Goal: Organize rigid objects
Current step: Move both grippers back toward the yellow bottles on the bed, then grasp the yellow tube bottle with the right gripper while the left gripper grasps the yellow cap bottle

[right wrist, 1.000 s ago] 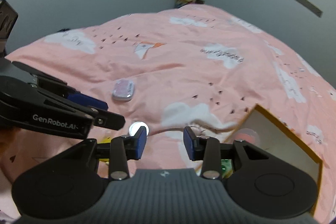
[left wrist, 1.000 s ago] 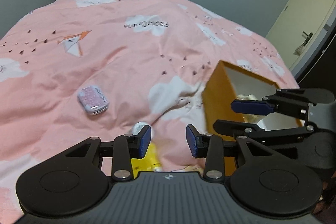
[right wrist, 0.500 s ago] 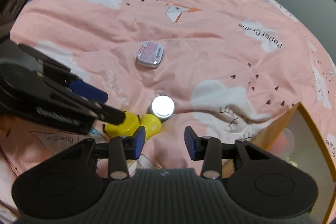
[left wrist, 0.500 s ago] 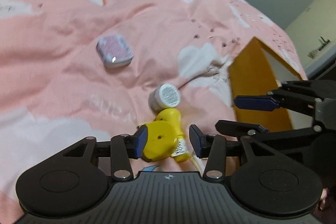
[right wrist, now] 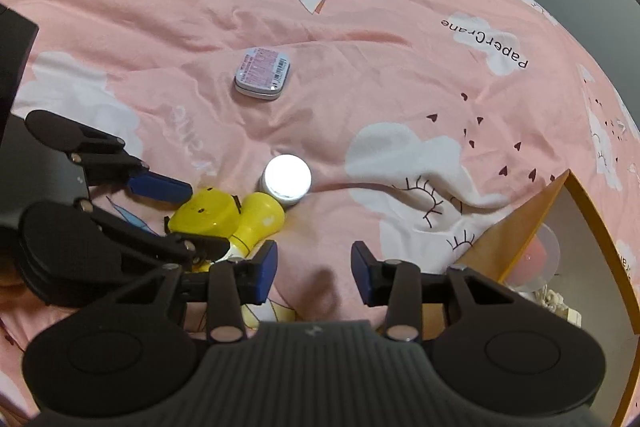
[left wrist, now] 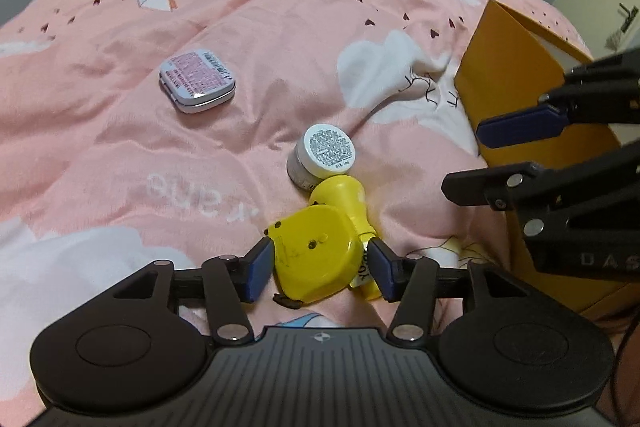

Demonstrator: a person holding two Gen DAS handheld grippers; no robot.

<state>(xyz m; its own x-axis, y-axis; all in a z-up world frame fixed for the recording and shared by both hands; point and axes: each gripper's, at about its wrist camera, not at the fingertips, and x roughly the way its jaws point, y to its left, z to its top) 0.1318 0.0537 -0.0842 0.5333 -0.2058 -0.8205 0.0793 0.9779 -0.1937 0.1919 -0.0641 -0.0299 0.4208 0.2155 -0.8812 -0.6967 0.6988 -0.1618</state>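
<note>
On the pink bedspread lie a flat yellow case (left wrist: pixel 316 255), a yellow bottle (left wrist: pixel 346 197) against it, a small white jar (left wrist: pixel 326 153) and a rectangular tin (left wrist: pixel 196 81). My left gripper (left wrist: pixel 320 269) hangs low over the bed. Its jaws are opening, with the yellow case and the bottle's neck between the blue pads; I see no pad pressing. From the right wrist view, the left gripper (right wrist: pixel 206 219) straddles the yellow case (right wrist: pixel 204 213). My right gripper (right wrist: pixel 314 273) is open over bare bedspread, just right of the yellow bottle (right wrist: pixel 260 219) and in front of the jar (right wrist: pixel 286 179).
An open orange box (left wrist: pixel 516 79) stands on the bed at the right; its wall (right wrist: pixel 516 227) is close to my right gripper. Inside it are a pink item under a clear dome (right wrist: pixel 540 255) and a white piece. Soft toys sit at the far wall.
Both grippers have sunk toward the bed and tipped downward. The left jaws have spread wider and now bracket the yellow case. The right jaws kept their gap.
</note>
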